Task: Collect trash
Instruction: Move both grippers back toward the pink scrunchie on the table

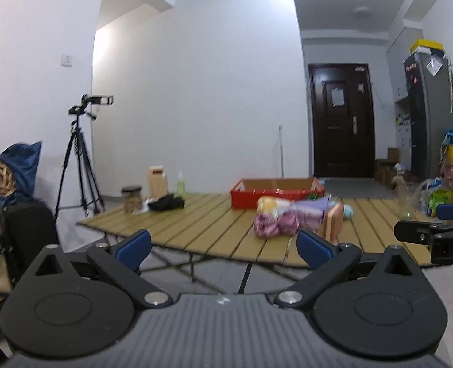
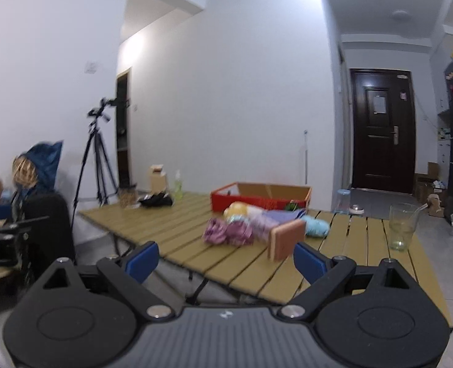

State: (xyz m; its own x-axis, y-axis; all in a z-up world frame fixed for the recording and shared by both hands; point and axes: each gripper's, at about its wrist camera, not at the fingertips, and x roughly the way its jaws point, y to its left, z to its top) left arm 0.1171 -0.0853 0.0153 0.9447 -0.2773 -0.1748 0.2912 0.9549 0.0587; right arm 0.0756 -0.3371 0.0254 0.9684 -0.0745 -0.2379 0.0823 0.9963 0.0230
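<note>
In the left wrist view our left tool (image 1: 223, 245) is spread wide with nothing in it, and the pile of crumpled wrappers (image 1: 277, 222) sits on the table (image 1: 195, 224) right of the middle. In the right wrist view our right tool (image 2: 226, 262) is wide and empty too, and the small brown box (image 2: 286, 239) and the glass (image 2: 403, 227) stand close to that pile, so we think a fast reach could knock them over.

Both wrist views face the slatted table (image 1: 195, 214) from nearby, side by side

Slatted table (image 2: 177, 230) bears red box (image 2: 226, 204), wrappers (image 2: 229, 233), glass (image 2: 403, 227)
</note>
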